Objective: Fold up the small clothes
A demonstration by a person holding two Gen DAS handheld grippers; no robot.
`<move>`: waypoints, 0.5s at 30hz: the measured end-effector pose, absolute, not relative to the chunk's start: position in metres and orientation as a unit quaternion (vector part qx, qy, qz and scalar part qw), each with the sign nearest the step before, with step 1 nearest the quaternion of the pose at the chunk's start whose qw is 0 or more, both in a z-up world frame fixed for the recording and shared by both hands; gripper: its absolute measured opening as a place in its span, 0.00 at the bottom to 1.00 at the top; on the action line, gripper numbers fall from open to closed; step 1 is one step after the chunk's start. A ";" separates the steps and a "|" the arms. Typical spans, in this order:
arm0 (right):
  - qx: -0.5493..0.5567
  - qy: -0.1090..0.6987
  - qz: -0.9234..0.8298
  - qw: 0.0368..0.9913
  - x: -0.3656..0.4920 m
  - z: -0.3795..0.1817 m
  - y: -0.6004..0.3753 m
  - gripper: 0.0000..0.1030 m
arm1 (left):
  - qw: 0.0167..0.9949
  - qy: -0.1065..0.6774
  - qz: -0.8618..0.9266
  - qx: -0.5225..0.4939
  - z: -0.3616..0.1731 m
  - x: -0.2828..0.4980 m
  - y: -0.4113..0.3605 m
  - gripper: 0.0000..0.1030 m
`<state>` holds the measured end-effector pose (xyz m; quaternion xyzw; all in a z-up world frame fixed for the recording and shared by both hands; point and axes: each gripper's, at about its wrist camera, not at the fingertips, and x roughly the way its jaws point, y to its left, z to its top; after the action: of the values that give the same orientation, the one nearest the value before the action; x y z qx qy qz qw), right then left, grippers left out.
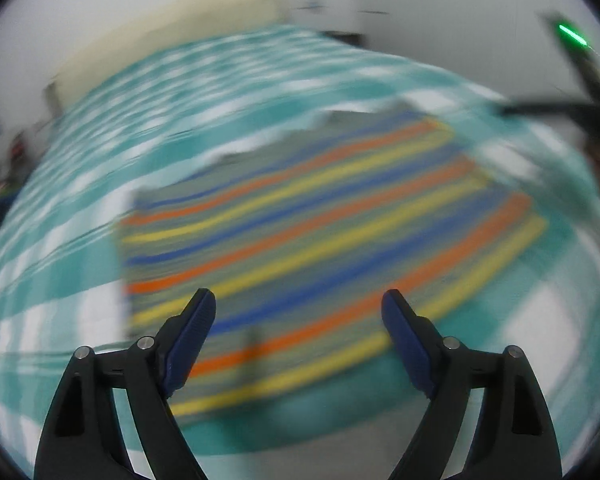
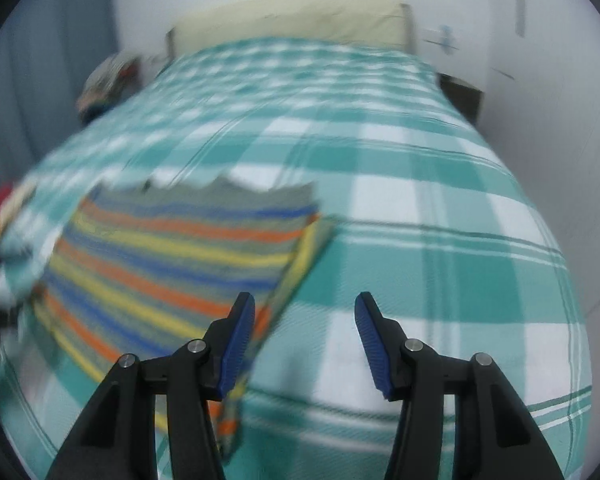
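Over the striped garment: left gripper and right gripper agape, empty; between folds, likely; next, pinching an edge.

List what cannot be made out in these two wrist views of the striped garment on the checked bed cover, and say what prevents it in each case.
- Striped garment, left wrist view: motion blur hides its type, seams and folds.
- Striped garment, right wrist view: its near corner is covered by a finger of the right gripper.
- Pile beside the bed: blurred, too small to identify.
- Left gripper: open, empty; contact with the cloth cannot be told.
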<state>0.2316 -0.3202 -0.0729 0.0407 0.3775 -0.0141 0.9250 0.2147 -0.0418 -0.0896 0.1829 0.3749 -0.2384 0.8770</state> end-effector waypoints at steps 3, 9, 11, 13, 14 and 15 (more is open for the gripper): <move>0.107 0.403 0.008 0.909 0.256 -0.079 -0.349 0.54 | 0.850 0.376 -0.308 0.206 -0.097 0.194 -0.104 0.84; 0.231 0.483 0.108 0.837 0.317 -0.134 -0.375 0.54 | 0.828 0.365 -0.357 0.232 -0.118 0.182 -0.192 0.84; 0.245 0.480 0.127 0.833 0.327 -0.142 -0.377 0.54 | 0.832 0.357 -0.349 0.241 -0.122 0.182 -0.207 0.84; 0.262 0.468 0.153 0.830 0.339 -0.143 -0.377 0.54 | 0.838 0.354 -0.338 0.240 -0.120 0.185 -0.214 0.75; 0.266 0.467 0.162 0.828 0.344 -0.143 -0.377 0.53 | 0.843 0.356 -0.331 0.230 -0.118 0.189 -0.215 0.69; 0.266 0.467 0.170 0.826 0.350 -0.143 -0.374 0.52 | 0.845 0.361 -0.328 0.220 -0.117 0.193 -0.214 0.56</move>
<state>0.3500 -0.3743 -0.1430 0.2661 0.4668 0.1697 0.8261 0.1926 -0.2141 -0.1166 0.2199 0.3610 -0.3280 0.8448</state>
